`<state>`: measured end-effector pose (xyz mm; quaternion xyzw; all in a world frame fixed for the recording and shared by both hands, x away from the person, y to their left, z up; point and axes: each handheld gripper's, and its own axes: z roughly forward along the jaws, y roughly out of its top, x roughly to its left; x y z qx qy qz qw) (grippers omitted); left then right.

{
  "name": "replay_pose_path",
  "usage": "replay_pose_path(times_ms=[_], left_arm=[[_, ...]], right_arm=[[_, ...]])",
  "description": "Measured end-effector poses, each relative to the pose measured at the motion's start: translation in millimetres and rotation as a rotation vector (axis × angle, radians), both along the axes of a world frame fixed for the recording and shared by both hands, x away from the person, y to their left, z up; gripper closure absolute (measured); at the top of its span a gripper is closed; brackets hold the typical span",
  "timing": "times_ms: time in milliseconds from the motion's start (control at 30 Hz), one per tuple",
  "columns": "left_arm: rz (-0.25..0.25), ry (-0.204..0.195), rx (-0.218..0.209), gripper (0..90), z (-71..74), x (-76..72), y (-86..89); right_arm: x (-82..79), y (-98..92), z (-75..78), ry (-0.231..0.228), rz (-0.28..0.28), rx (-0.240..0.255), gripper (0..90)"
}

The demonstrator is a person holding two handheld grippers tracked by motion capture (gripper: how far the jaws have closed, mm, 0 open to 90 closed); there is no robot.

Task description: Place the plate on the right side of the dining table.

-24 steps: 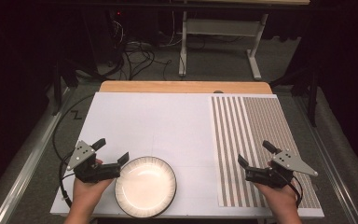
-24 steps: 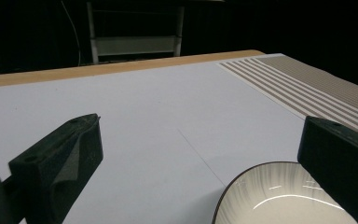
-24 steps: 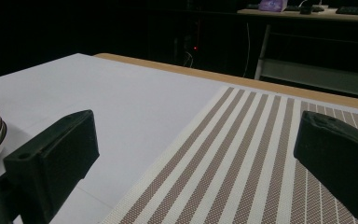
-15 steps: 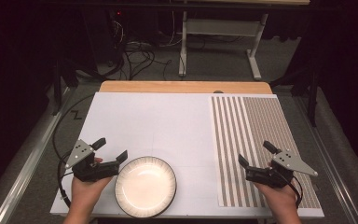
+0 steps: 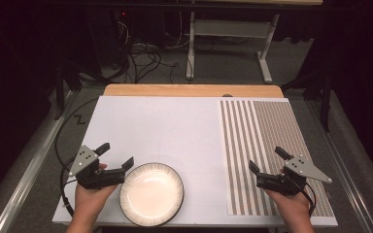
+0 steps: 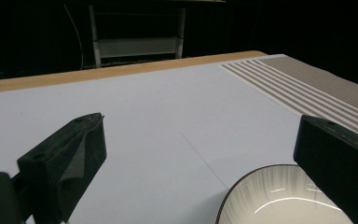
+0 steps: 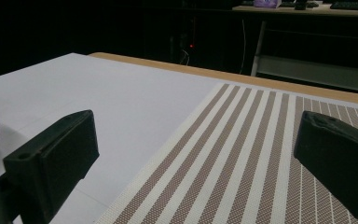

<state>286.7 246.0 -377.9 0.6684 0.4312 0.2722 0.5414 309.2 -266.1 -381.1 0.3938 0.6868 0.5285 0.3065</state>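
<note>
While the plate [image 5: 151,194] is sitting at the near edge of the white surface [image 5: 175,126], the left tool [image 5: 115,156] is hovering just beside its left rim, jaws spread. Well right of the plate, the right tool [image 5: 269,160] is hanging spread above the striped mat [image 5: 267,145].
</note>
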Motion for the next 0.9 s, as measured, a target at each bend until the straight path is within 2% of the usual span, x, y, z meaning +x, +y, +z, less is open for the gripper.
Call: replay_pose_path(times_ms=[533,900], left_arm=[[-0.009,-0.017,0.007,0.2,1.9,0.0,-4.8],[-0.018,-0.026,-0.001,0.2,4.0,-0.7,-7.2]], right_arm=[[-2.6,5.6,4.4,-0.026,0.006,-0.027,1.1],[-2.0,28.8,15.3,-0.049,0.067,-0.054,1.1]])
